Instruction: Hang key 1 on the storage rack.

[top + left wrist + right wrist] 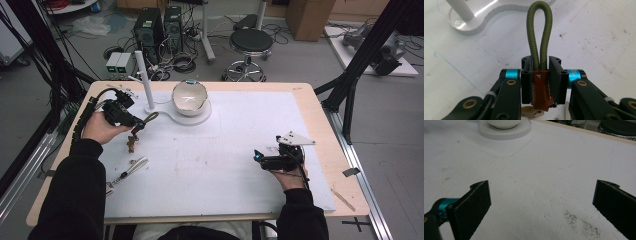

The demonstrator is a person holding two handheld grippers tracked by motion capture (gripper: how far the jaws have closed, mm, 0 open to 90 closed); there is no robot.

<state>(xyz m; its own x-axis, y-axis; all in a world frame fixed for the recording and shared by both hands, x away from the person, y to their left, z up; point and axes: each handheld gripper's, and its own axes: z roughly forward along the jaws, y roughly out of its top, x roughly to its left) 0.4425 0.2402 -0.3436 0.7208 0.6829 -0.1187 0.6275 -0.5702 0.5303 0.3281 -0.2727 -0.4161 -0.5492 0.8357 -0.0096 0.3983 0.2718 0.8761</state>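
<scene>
Clamped between the jaws of the left gripper is a keychain: its brown leather tab is pinched by the pads, and its olive cord loop sticks straight out ahead of them, long axis in line with the jaws. Something brass-coloured hangs below the tab, partly hidden. Just beyond the loop tip a white peg is seen upright on a white stand, slightly off to one side. Farther along the stand a bowl rests. Well apart, the right gripper is held with jaws wide and nothing between them; the left is far nearer the peg.
</scene>
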